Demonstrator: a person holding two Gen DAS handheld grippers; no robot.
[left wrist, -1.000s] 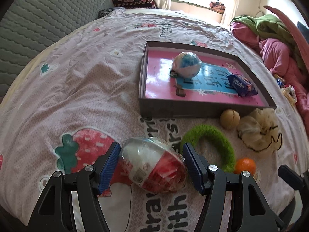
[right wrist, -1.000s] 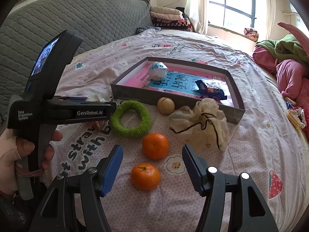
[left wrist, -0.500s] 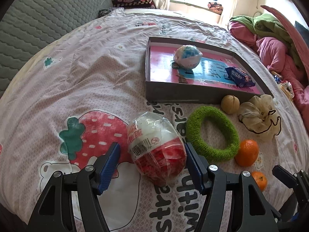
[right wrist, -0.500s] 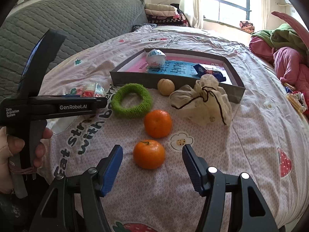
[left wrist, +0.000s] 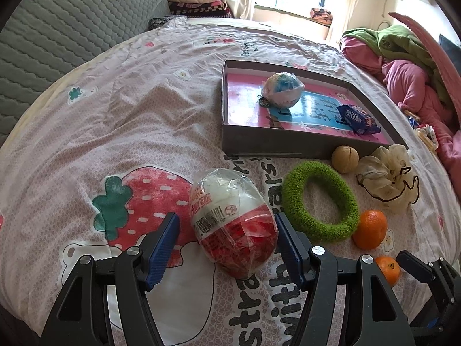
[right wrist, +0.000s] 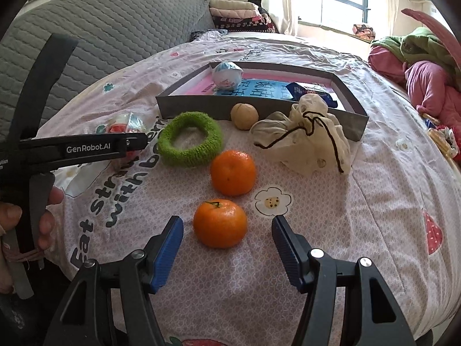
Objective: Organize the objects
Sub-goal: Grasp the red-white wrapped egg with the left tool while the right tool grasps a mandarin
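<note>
A red and white wrapped toy egg (left wrist: pixel 232 222) lies on the bedspread between the fingers of my left gripper (left wrist: pixel 226 239), which is open around it; the right pad is next to the wrapper. It also shows in the right wrist view (right wrist: pixel 126 124). My right gripper (right wrist: pixel 227 242) is open, with the nearer orange (right wrist: pixel 220 222) just ahead of its fingertips. A second orange (right wrist: pixel 232 172), a green fuzzy ring (right wrist: pixel 190 138), a tan ball (right wrist: pixel 244 116) and a cream drawstring pouch (right wrist: pixel 305 135) lie before a grey tray (left wrist: pixel 276 144) holding a blue and white egg (left wrist: pixel 283 89) and a blue snack packet (left wrist: pixel 357 118).
A grey quilted headboard (left wrist: pixel 57 34) stands at the left. Pink and green clothes (left wrist: pixel 403 66) are piled at the right of the bed. Folded blankets (right wrist: pixel 239 14) sit by the window. The left gripper's handle and the hand (right wrist: pixel 37 178) fill the left of the right wrist view.
The left gripper has drawn back slightly and the egg between its fingers has turned more upright. The right gripper has moved forward towards the nearer orange.
</note>
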